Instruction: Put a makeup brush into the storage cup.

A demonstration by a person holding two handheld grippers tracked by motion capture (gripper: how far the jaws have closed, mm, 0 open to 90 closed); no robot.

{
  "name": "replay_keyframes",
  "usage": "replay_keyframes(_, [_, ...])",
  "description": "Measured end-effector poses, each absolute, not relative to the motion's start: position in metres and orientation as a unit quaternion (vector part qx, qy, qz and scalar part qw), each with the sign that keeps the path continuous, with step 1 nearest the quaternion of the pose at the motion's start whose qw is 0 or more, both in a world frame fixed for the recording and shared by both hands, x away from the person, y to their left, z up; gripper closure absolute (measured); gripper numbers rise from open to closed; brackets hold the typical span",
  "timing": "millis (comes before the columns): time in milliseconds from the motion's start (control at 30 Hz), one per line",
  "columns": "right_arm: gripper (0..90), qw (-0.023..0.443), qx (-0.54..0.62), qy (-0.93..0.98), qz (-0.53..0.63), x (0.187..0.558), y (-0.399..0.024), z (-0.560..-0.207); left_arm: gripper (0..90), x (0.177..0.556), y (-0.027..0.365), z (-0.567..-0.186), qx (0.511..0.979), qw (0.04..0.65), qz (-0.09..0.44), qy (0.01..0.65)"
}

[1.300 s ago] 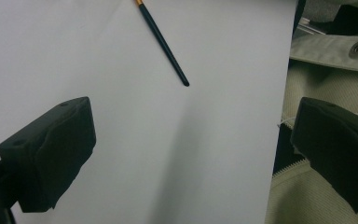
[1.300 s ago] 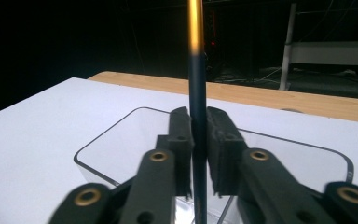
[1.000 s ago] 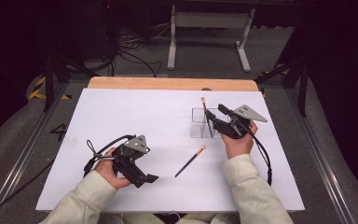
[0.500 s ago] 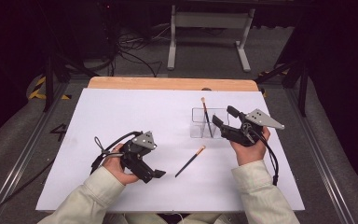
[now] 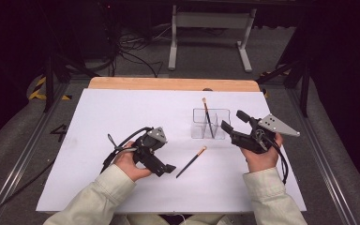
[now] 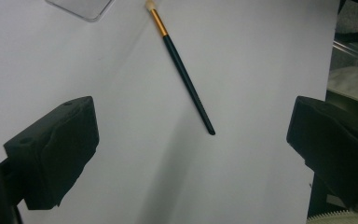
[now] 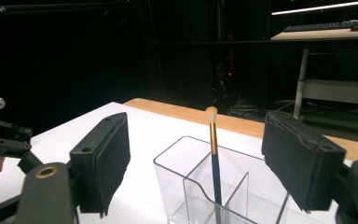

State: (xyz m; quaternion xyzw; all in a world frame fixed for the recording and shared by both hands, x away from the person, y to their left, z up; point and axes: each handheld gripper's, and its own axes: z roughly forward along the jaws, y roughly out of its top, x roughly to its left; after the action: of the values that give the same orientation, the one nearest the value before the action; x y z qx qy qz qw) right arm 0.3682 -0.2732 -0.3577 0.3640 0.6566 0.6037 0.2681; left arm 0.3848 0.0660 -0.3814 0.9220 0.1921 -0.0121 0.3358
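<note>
Seen from the high view: loose brush (image 5: 191, 161) lying flat toward the white tabletop's (image 5: 122, 112) near edge, between left gripper (image 5: 165, 168) and right gripper (image 5: 232, 124), open sheet all round; clear holder (image 5: 210, 124) right of centre, second brush (image 5: 207, 117) upright inside, dark floor and cables beyond the far wooden edge. Left gripper view: jaws wide apart, nothing between, brush (image 6: 182, 74) bare ahead. Right gripper view: jaws just opening, apart, holder (image 7: 214, 191) ahead.

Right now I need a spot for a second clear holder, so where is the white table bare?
The white table is bare along its far-left stretch, between the wooden strip and the left gripper, and along the near edge between the sleeves. It is crowded around the clear holder, the loose brush and the right gripper.
</note>
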Motion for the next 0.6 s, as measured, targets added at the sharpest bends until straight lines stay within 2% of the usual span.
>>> replay_keyframes(300, [15.2,0.27,0.369,0.659,0.597,0.36,-0.28,-0.357,4.9,0.397,0.054,-0.391,0.915,0.33,-0.035,0.228])
replay_keyframes(467, [4.6,0.299,0.381,0.646,0.59,0.355,-0.287,-0.357,7.3,0.399,0.047,-0.393,0.915,0.325,-0.037,0.235])
replay_keyframes(600, [0.1,0.304,0.397,0.65,0.572,0.353,-0.292,-0.359,8.0,0.402,0.041,-0.396,0.917,0.318,-0.045,0.237])
